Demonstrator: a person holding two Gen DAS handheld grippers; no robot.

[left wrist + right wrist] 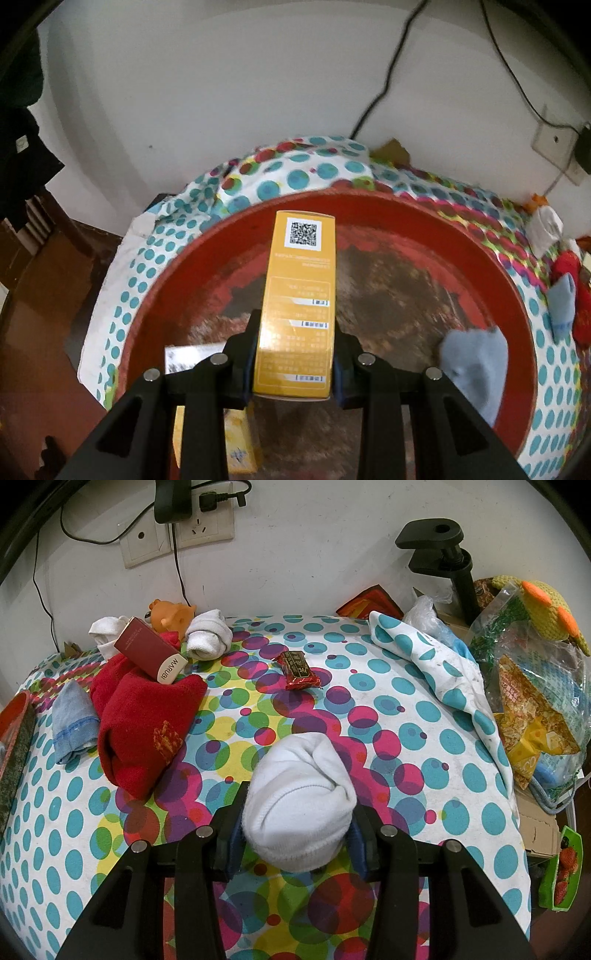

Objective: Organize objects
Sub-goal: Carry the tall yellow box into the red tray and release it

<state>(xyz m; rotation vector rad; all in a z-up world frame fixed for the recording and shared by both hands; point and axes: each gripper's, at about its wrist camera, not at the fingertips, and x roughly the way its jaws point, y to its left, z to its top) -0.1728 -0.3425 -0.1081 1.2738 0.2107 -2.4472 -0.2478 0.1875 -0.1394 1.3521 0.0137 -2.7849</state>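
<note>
My left gripper (295, 354) is shut on a tall yellow box (301, 295) with a QR code on its top end, held above a round red tray (495, 280). In the tray lie a blue sock (476, 365), a second yellow box (238, 443) and a grey-white packet (184, 358) under the fingers. My right gripper (295, 834) is shut on a rolled white sock (301, 801) above the dotted tablecloth (424, 738). On the cloth to the left lie red socks (144, 723), a dark red box (149, 650), a blue sock (72, 720), white socks (208, 635) and a red candy wrapper (299, 670).
An orange toy (171, 616) sits by the wall under the sockets (177, 535). Bags of snacks (532, 709) and a black clamp (443, 554) crowd the right edge. The red tray's rim (14, 716) shows at the far left. Dark wooden furniture (37, 295) stands left of the table.
</note>
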